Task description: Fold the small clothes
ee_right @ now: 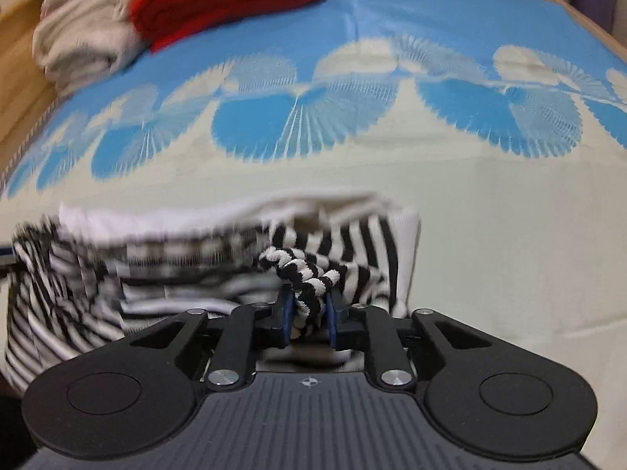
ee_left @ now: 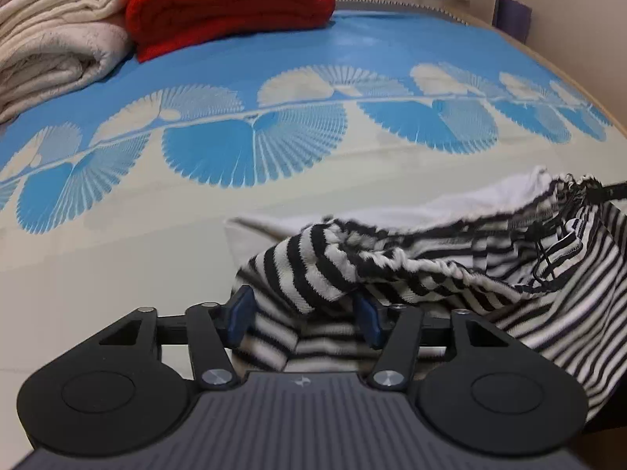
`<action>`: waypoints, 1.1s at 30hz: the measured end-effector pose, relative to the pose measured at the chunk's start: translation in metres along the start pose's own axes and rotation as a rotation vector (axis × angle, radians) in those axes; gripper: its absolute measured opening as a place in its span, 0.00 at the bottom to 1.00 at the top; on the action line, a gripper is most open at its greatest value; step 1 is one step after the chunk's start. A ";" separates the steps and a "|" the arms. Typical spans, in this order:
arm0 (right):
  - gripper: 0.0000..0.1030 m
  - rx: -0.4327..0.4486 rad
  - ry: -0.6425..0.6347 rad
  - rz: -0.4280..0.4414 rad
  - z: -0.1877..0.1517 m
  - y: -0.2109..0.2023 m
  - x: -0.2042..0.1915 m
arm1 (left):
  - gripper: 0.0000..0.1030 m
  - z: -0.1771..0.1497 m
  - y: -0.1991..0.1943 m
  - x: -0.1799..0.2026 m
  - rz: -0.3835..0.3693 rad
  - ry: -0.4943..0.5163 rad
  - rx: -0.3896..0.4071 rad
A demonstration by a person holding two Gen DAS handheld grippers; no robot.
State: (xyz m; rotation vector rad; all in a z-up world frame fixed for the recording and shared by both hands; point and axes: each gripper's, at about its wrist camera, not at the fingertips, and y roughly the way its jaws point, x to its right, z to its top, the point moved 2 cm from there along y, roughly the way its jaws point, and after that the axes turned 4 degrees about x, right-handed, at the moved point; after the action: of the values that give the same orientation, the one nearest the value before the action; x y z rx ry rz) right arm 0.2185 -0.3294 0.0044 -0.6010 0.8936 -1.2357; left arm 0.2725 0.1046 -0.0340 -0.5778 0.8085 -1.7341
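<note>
Blue-and-cream bedspread (ee_left: 274,51) carries all; folded red blanket (ee_left: 227,4) and cream towels (ee_left: 55,35) at far left corner; black-and-white striped garment (ee_left: 411,270) near front edge; left gripper (ee_left: 305,315) spread around fabric; right gripper (ee_right: 307,315) pinching its bunched hem.

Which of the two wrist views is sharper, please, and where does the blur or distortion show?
Left wrist view: mostly sharp; fisheye bends the bed edge. Right wrist view: motion blur smears the striped garment and the towels, while the right gripper stays crisp.
</note>
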 end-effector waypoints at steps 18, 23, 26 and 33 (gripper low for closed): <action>0.42 0.207 0.325 -0.044 0.059 0.024 0.024 | 0.24 0.054 0.038 -0.020 0.116 -0.225 -0.005; 0.51 0.243 0.226 -0.064 0.058 0.002 0.036 | 0.34 0.047 0.028 -0.039 0.059 -0.313 0.031; 0.51 0.155 0.173 -0.027 0.052 0.010 0.037 | 0.41 0.045 0.025 -0.039 0.037 -0.287 0.038; 0.50 0.030 -0.026 -0.137 0.041 0.044 0.007 | 0.48 0.048 0.038 -0.022 0.074 -0.205 0.043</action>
State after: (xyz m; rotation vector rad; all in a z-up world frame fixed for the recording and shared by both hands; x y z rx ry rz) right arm 0.2773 -0.3279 -0.0101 -0.6612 0.8215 -1.3594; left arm 0.3376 0.1071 -0.0316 -0.6759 0.6386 -1.5911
